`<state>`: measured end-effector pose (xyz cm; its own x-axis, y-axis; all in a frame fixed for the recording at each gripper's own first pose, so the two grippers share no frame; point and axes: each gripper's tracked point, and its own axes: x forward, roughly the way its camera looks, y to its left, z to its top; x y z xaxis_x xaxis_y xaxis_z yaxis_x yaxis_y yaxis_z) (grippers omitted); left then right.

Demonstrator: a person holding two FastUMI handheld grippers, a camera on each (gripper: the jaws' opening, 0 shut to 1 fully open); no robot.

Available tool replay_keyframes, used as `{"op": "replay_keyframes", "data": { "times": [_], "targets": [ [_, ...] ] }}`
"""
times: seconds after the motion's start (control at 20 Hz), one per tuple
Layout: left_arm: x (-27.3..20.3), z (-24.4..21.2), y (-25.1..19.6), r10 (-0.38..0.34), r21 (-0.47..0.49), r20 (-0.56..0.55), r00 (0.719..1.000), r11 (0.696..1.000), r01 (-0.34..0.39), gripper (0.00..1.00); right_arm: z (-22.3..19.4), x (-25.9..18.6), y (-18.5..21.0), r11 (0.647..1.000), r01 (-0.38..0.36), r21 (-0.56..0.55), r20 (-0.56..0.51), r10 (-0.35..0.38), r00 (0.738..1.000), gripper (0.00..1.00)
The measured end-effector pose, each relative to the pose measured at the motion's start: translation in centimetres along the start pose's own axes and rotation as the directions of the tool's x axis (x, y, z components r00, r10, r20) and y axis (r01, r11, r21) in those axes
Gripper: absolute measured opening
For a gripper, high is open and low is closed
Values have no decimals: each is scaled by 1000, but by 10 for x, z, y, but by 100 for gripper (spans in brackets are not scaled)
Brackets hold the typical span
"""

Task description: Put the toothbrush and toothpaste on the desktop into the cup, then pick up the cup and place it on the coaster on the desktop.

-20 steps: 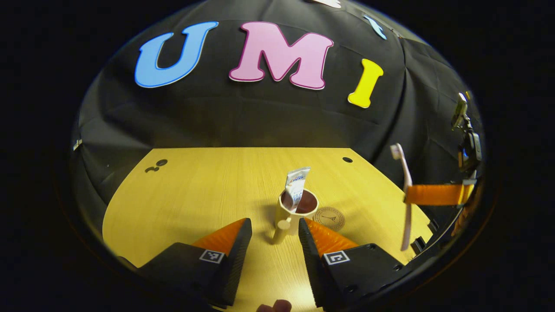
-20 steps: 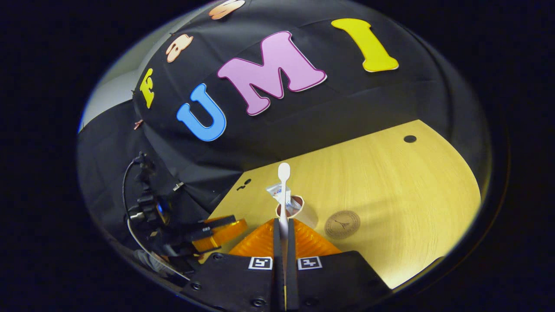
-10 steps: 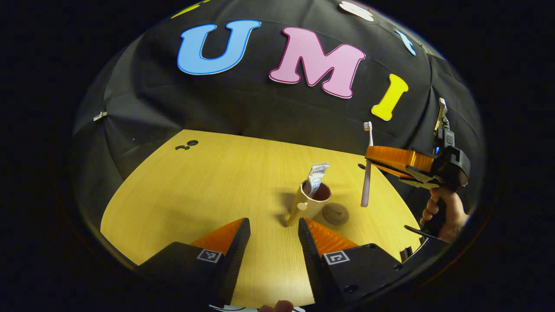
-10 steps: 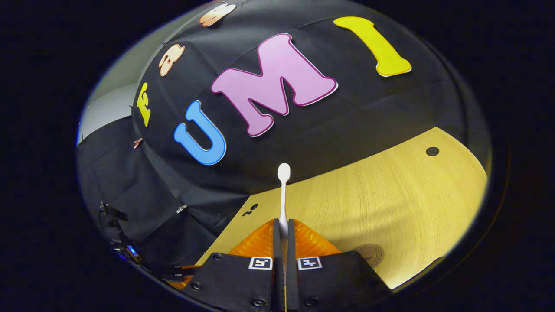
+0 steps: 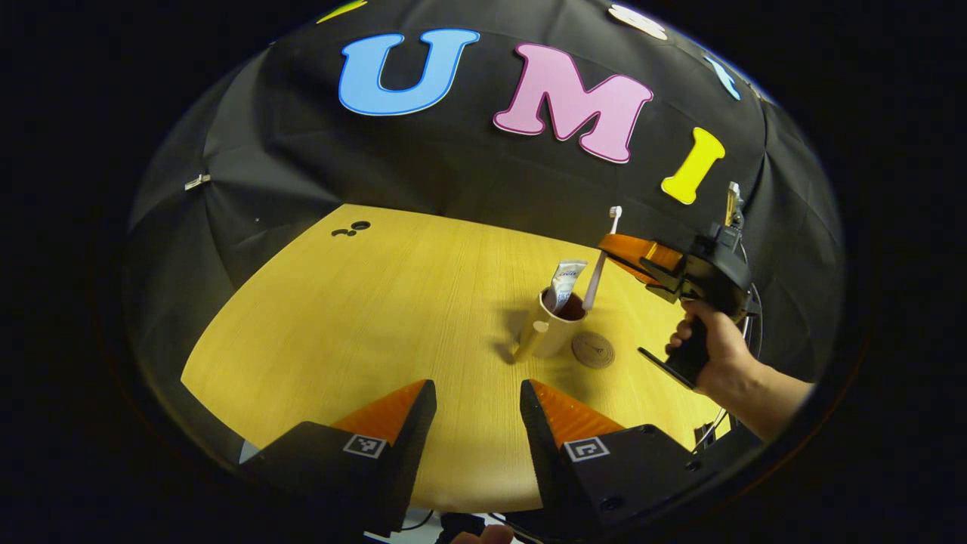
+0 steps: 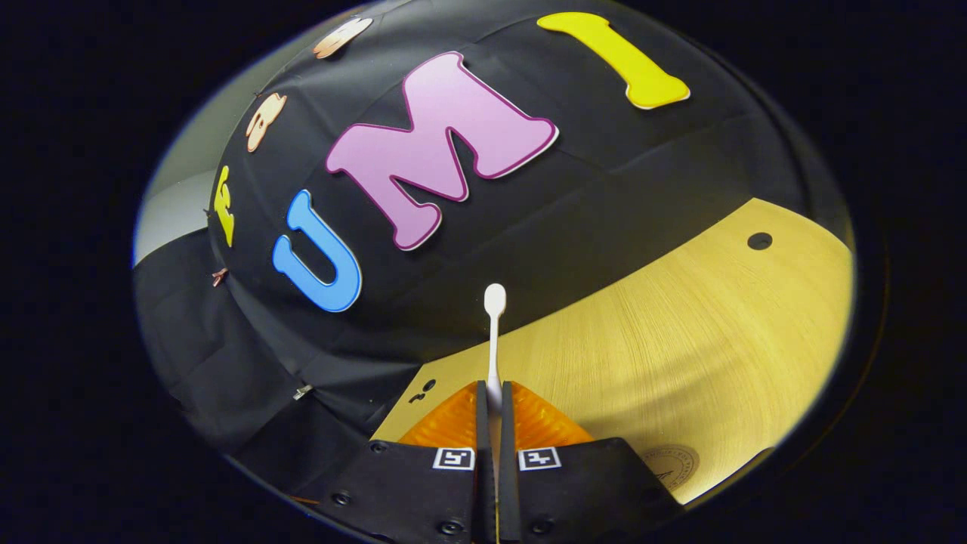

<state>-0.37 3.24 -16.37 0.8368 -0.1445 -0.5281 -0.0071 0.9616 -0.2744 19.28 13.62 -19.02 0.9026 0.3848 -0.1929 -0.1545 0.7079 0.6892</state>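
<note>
A tan cup (image 5: 554,335) with a handle stands on the yellow desktop (image 5: 393,317), and a white toothpaste tube (image 5: 565,279) pokes out of it. A round brown coaster (image 5: 593,350) lies just right of the cup and also sits at the lower edge of the right gripper view as coaster (image 6: 672,462). My right gripper (image 5: 610,248), held by a hand (image 5: 710,355), is shut on a pale toothbrush (image 5: 601,261), bristles up and tilted, its lower end at the cup's mouth. The toothbrush (image 6: 494,325) rises between the shut right gripper (image 6: 491,394). My left gripper (image 5: 472,408) is open, well short of the cup.
A dark round hole (image 6: 759,241) marks the desktop near its far edge, and two small holes (image 5: 349,229) lie at the far left corner. Black cloth walls close in behind the table.
The right gripper has carried the toothbrush left and down until its lower end reaches the cup's mouth. The left gripper has drawn back from the cup and stays open.
</note>
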Motion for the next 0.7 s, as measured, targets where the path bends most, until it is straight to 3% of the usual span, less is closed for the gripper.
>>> {"op": "replay_keyframes", "data": {
  "times": [0.25, 0.7],
  "targets": [
    [-11, -15, 3, -14, 39, -28, 1000, 999, 15, 71, -18, 5, -21, 998, 55, 6, 39, -56, 998, 6],
    [-15, -16, 8, -51, 70, -45, 998, 996, 54, 70, -33, -4, -27, 995, 92, -30, 36, -91, 995, 7]
  ]
}}
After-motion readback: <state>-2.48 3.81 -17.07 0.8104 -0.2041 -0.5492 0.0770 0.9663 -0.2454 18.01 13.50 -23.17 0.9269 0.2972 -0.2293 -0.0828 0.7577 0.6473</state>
